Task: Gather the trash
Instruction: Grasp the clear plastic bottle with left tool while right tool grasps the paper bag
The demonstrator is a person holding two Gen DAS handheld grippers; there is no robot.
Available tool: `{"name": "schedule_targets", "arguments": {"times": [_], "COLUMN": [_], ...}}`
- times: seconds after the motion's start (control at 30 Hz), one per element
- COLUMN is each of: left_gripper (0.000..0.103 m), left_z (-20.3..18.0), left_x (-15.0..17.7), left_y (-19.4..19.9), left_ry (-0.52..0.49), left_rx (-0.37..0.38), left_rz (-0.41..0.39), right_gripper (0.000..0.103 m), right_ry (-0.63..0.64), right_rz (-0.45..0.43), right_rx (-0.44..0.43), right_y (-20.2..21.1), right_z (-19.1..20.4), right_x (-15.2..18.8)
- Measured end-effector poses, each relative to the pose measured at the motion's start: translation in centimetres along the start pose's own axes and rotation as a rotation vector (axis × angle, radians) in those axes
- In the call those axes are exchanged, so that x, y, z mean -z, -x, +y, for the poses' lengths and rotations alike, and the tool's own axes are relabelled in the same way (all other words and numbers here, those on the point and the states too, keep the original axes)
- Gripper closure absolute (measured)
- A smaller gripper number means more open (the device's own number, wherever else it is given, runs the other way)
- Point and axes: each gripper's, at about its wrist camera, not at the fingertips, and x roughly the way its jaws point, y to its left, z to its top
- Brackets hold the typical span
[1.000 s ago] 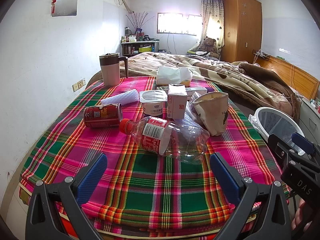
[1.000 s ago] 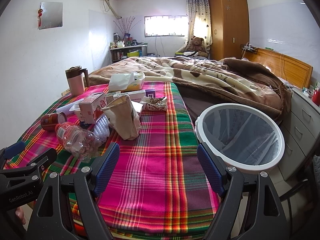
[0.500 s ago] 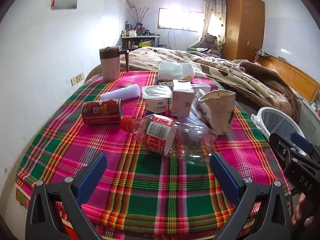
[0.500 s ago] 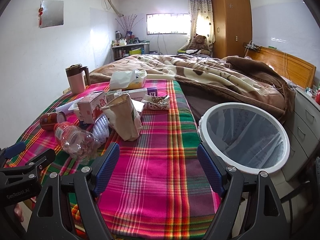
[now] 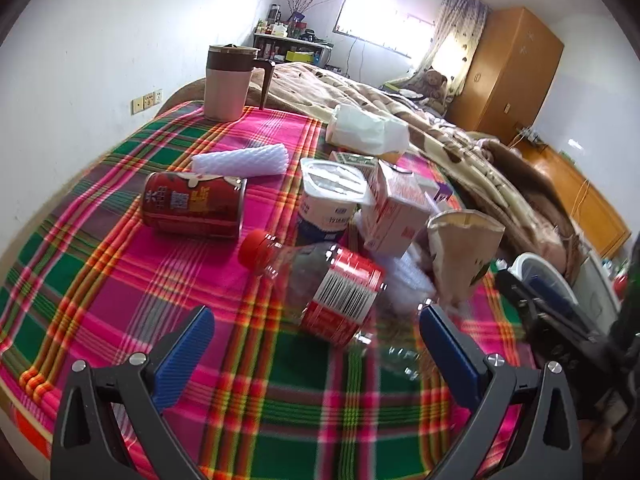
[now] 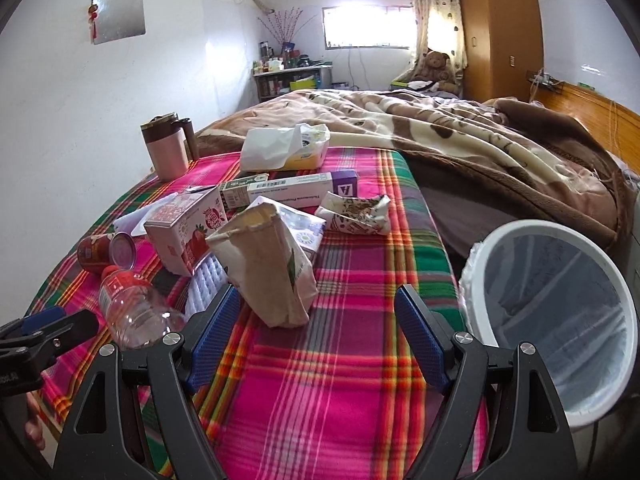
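Observation:
Trash lies on a plaid blanket [image 5: 120,280]. A clear plastic bottle [image 5: 324,284] with a red cap lies on its side just ahead of my open left gripper [image 5: 316,344]. Behind it are a red can [image 5: 192,204], a yogurt cup [image 5: 332,196], a pink carton [image 5: 396,208] and a brown paper bag [image 5: 460,256]. My open right gripper [image 6: 318,320] hovers just before the paper bag [image 6: 272,264]. A white bin [image 6: 560,312] with a liner stands at the right of the bed.
A pink mug [image 5: 228,80] stands at the far left corner. A tissue pack [image 6: 284,148], long boxes [image 6: 292,188] and a crumpled wrapper [image 6: 356,214] lie farther back. A brown quilt [image 6: 460,128] covers the bed beyond. A white foam roll [image 5: 240,158] lies near the can.
Both grippers have moved forward and lower over the blanket. The bottle now sits close between the left fingers' reach, the paper bag close to the right ones.

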Motion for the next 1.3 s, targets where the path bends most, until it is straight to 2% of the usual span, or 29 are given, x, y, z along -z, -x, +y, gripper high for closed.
{"name": "schedule_targets", "arguments": {"times": [0.3, 0.37, 0.57, 0.83, 1.13, 1.3], "left_gripper": [0.0, 0.0, 0.0, 0.0, 0.0, 0.004], "left_z": [0.3, 0.1, -0.2, -1.3, -2.6, -2.5], "left_x": [-1.3, -1.6, -1.6, -1.7, -0.3, 0.6], "left_y": [-1.7, -2.1, -3.7, -4.9, -6.0, -5.2], "left_ry": [0.067, 0.07, 0.091, 0.092, 0.077, 0.027], "left_rx": [0.044, 0.052, 0.047, 0.045, 0.051, 0.038], "left_rz": [0.052, 0.067, 0.115, 0.148, 0.221, 0.227], "right_gripper": [0.022, 0.026, 0.052, 0.088, 0.091, 0.091], "right_ry": [0.031, 0.032, 0.002, 0.008, -0.07, -0.095], "right_rz": [0.058, 0.074, 0.136, 0.148, 0.122, 0.094], "right_rx": [-0.06, -0.072, -0.12, -0.126, -0.12, -0.117], "right_y": [-2.5, -2.9, -4.2, -4.3, -3.2, -2.0], "right_z": [0.2, 0.2, -0.1, -0.3, -2.3, -2.8], "right_x": [-1.2, -1.3, -1.1, -0.6, -0.4, -0.3]}}
